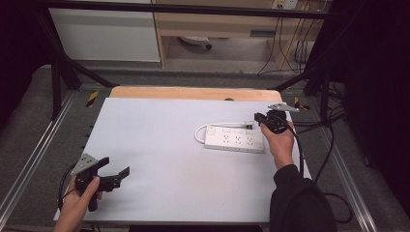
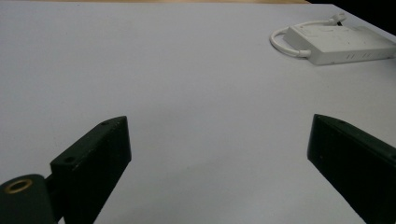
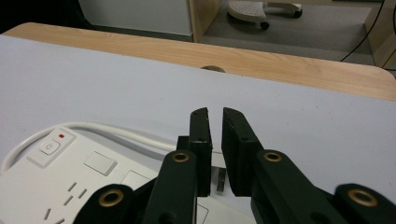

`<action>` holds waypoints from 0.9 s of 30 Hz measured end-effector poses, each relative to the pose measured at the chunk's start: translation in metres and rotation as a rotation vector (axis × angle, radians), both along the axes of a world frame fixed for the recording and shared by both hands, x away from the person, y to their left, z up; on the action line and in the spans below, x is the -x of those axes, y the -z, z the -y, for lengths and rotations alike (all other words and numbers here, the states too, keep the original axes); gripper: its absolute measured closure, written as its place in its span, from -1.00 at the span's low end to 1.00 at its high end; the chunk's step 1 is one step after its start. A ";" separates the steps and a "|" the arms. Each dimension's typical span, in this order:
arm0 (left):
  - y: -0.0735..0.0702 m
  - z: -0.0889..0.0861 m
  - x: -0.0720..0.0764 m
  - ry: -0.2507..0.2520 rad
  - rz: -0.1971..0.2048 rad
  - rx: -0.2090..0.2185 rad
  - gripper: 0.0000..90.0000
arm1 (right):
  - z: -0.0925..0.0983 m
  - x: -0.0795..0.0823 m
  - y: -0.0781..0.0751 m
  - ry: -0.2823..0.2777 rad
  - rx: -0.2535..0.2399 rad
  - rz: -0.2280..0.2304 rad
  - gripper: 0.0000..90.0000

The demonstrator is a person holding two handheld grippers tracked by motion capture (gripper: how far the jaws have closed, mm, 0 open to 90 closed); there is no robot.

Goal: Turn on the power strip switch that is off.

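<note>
White tabletop: left hand-held gripper spread wide; right hand-held gripper pinching power strip's plug.

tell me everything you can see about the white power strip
The power strip is a flat white plastic bar lying face up on the pale sheet, right of middle. Its top carries a row of sockets, square covers and, at the left end, a switch with a small red mark. A white cord loops out of that end and runs along the far side to its plug, whose metal prongs show between the right gripper's nearly closed jaws.
</note>
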State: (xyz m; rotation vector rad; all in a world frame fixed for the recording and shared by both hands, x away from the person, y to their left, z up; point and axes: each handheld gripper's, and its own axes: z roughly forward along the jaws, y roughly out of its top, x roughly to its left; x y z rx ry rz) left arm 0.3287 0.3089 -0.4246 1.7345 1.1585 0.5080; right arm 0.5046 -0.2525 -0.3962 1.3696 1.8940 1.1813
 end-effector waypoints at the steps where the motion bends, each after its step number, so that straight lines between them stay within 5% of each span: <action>1: 0.000 0.000 0.000 -0.001 0.000 0.003 -0.86 | -0.001 0.000 0.001 0.000 -0.002 -0.002 0.84; 27: 0.001 0.000 0.000 0.001 -0.005 0.000 -0.86 | -0.013 -0.001 0.028 -0.021 -0.012 -0.049 0.91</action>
